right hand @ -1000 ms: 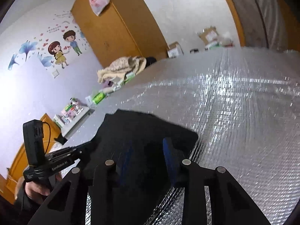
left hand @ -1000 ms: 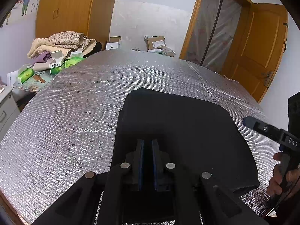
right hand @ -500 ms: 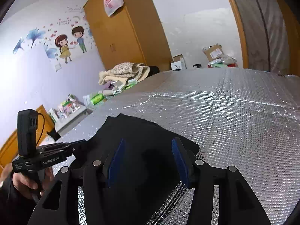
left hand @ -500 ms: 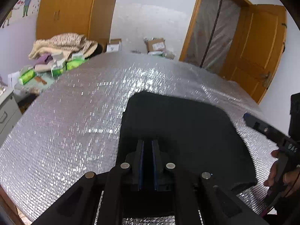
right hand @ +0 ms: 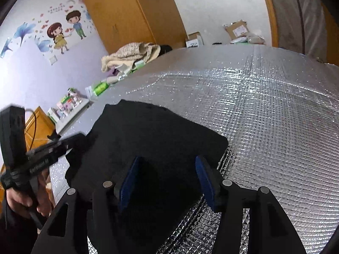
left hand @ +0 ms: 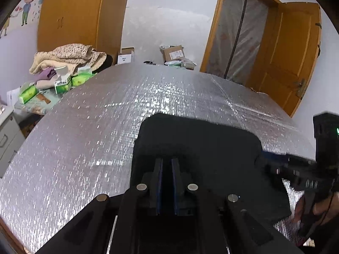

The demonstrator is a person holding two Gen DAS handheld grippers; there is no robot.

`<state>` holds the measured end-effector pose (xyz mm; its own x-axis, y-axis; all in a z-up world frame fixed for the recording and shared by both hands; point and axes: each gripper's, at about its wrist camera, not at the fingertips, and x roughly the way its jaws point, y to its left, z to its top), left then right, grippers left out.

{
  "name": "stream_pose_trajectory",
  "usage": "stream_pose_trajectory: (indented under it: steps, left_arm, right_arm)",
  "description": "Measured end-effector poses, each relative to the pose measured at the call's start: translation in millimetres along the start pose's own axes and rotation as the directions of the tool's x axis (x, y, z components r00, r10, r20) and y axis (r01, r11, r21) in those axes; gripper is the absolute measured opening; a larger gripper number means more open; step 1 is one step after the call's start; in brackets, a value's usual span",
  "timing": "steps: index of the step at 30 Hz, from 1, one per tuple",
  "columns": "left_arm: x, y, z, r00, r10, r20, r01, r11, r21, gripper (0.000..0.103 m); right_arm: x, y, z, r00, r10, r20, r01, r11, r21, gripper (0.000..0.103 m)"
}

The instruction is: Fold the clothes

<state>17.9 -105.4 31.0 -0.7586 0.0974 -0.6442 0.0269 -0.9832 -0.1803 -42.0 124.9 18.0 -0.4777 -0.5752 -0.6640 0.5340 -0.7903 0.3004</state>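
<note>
Our silver tabletop (left hand: pixel 84 131) carries the black garment (left hand: pixel 197 139), lying as a compact rectangle near its front edge. Left hand-held gripper (left hand: pixel 167 169) is pressed together; right hand-held gripper (right hand: pixel 167 169) is spread. Keep edges aligned.

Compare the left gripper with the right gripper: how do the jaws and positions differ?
1. The left gripper has its blue-padded jaws nearly together; the right gripper has its jaws wide apart.
2. The left gripper sits over the near left part of the black folded garment; the right gripper is at its right edge, beside the silver quilted foil mat.
Both are black with blue pads.
</note>
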Motion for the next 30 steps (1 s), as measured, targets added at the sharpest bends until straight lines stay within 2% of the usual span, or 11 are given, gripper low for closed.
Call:
stream_pose_trajectory:
  steps: [3,6,12,15,17,20,25,30]
  left_arm:
    - [13.2,-3.0,16.3,1.000,0.022,0.004,-0.022,1.000,0.014,0.007]
    - [22.8,-4.7,29.0,1.000,0.010,0.013,-0.010,1.000,0.023,0.007]
    - [49.0,10.3,29.9,0.999,-0.027,-0.029,0.026,0.999,-0.033,0.007]
    - [59.8,18.1,30.3,0.998,-0.045,-0.047,0.042,0.997,-0.063,0.007]
    - [56.1,21.9,29.0,0.998,-0.044,-0.046,0.041,0.996,-0.077,0.007]
    - [37.5,16.1,21.0,1.000,-0.005,-0.027,0.004,0.999,-0.045,0.007]
    - [7.9,11.6,1.9,0.999,0.033,-0.017,-0.034,0.999,-0.030,0.007]
    - [-12.0,17.7,-19.7,0.996,0.079,-0.032,-0.081,0.994,-0.071,0.007]
  right_arm:
    - [1.0,-2.7,-0.7,1.000,0.015,-0.009,-0.015,1.000,0.016,0.058]
    - [-2.6,-3.9,2.8,1.000,0.022,-0.014,-0.022,0.999,0.030,0.058]
    - [-6.8,-6.7,20.9,0.999,0.001,0.052,-0.003,0.999,0.036,0.058]
    - [7.6,-13.3,24.9,1.000,-0.011,0.025,0.010,0.999,0.045,0.058]
    - [17.8,-17.5,26.5,1.000,-0.017,0.001,0.017,0.999,0.049,0.058]
    - [11.9,-14.7,27.1,1.000,-0.016,0.013,0.015,0.999,0.041,0.058]
    - [-20.0,-11.3,14.1,0.998,0.067,0.019,-0.068,0.995,0.074,0.058]
    - [-32.9,8.6,-15.6,0.994,0.104,-0.040,-0.105,0.994,-0.017,0.059]
